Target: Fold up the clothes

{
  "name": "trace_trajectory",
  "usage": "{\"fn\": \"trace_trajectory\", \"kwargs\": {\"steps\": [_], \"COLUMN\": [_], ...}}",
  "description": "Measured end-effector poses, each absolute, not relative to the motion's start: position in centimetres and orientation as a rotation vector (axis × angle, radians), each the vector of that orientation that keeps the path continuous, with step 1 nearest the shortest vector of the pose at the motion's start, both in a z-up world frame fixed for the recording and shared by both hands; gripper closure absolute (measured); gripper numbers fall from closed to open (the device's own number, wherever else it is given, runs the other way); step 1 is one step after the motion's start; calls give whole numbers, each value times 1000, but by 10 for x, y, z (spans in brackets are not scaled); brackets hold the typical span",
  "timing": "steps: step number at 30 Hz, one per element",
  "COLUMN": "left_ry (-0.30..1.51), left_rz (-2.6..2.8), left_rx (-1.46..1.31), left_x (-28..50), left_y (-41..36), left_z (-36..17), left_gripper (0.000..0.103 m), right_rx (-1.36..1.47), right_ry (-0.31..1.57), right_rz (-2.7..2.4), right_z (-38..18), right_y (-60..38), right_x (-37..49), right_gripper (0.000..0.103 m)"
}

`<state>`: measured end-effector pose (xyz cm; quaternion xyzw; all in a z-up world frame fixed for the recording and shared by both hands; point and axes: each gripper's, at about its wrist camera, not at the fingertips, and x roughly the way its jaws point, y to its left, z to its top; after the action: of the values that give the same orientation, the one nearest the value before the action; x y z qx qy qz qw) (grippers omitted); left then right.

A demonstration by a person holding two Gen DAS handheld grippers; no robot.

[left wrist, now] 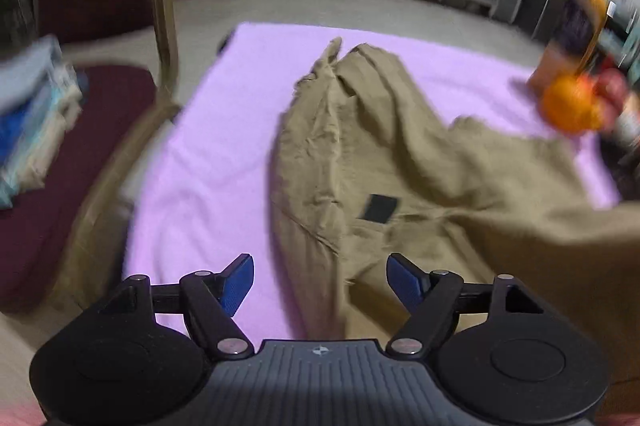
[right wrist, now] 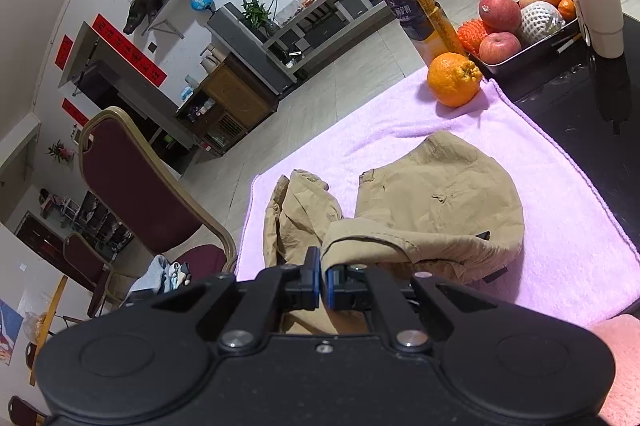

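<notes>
No text legible enough to read in either view; juice bottle (right wrist: 416,6) carries a dark blue label with white characters and an orange strip of print, too small to make out; red banners (right wrist: 128,50) on the wall show dark characters, unreadable; small round emblem (left wrist: 321,350) on the left gripper body, no letters; black patch (left wrist: 380,207) on the tan trousers (left wrist: 400,166) is blank, left view blurred
</notes>
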<state>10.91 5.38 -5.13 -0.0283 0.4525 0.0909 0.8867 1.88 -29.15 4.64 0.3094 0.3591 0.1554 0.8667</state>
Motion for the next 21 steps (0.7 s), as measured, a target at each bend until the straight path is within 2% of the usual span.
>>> {"fn": "trace_trajectory", "kwargs": {"steps": [1, 2, 4, 7, 8, 9, 10, 14, 21], "left_ry": [974, 1006, 1007, 968, 960, 966, 975, 1034, 1192], "left_rz": [212, 235, 282, 314, 303, 256, 202, 12, -205], "left_rx": [-75, -91, -170, -247, -296, -343, -390, -526, -585], "left_x": [111, 112, 103, 78, 68, 57, 47, 5, -17], "left_y": [61, 67, 91, 114, 120, 119, 117, 91, 40], "left_z": [-58, -64, -64, -52, -48, -49, -51, -70, -115], "left_gripper": [61, 84, 87, 71, 50, 37, 34, 35, 34], "right_rx": [653, 662, 683, 719, 730, 742, 754, 769, 770], "right_ry": [752, 752, 753, 757, 758, 759, 760, 768, 781], "right_rz": [325, 326, 330, 338, 340, 343, 345, 352, 372], "right_z": [46, 46, 45, 42, 42, 41, 40, 41, 40], "right_y": [-293, -295, -298, -303, -304, -306, -307, -309, -310], "right_x": [18, 18, 19, 21, 21, 22, 23, 28, 33], "right_gripper": [99, 99, 99, 99, 99, 99, 99, 99, 97]}}
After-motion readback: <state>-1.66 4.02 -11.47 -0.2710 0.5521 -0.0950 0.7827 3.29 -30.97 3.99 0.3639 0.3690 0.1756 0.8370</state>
